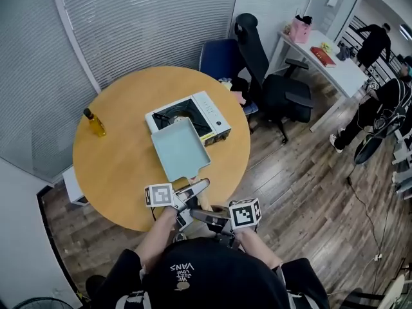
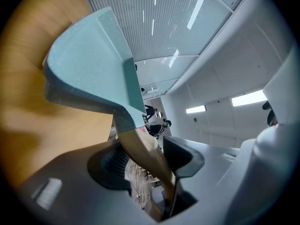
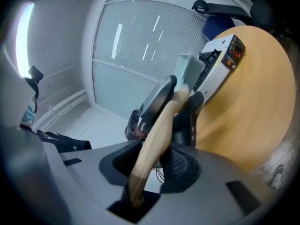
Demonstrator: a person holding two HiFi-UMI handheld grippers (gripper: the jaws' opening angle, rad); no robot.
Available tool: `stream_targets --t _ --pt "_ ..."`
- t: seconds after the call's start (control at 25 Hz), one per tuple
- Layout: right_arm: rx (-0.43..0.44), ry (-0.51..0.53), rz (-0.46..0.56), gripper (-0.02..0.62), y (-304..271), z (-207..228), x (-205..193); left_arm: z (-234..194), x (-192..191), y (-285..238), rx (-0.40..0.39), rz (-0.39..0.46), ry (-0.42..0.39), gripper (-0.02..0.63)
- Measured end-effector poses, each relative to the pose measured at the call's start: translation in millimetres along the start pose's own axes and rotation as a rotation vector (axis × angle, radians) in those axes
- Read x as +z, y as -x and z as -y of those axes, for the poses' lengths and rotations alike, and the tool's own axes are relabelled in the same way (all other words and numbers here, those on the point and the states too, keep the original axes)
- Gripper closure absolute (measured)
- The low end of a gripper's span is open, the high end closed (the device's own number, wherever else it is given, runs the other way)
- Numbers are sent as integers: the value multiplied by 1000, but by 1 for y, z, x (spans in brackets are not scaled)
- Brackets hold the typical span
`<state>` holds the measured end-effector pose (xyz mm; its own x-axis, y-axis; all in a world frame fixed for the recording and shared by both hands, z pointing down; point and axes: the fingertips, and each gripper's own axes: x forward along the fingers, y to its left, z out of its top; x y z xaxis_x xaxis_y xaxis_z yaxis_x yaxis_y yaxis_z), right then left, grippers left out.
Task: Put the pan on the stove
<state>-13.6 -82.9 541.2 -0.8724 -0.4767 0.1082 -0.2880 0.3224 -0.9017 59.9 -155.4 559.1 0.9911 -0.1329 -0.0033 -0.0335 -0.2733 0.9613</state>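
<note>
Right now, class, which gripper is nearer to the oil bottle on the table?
Left. The left gripper holds the pan handle at the table's near edge, right of the oil bottle; the right gripper grips the same handle farther right.

The pale teal square pan [image 1: 179, 148] looks matt and faintly speckled (enamel-like); its light wooden handle [image 2: 140, 149], between the matt grey plastic jaws of the left gripper [image 2: 150, 159], is smooth.

Stove [image 1: 209, 112] at the middle of the worktop [image 1: 122, 172], pan [image 1: 177, 149] just before it.
Oil bottle [image 1: 96, 123] well left of both; office chair [image 1: 254, 53] behind the worktop, right.
</note>
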Motion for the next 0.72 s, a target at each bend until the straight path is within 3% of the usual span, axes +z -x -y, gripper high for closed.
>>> stream_targets --t 0.52,0.72 --pt "107 4 -195 486 52 35 56 -14 36 -65 87 204 1 388" --pt "140 1 -221 486 60 37 66 -15 41 -74 115 234 -3 388"
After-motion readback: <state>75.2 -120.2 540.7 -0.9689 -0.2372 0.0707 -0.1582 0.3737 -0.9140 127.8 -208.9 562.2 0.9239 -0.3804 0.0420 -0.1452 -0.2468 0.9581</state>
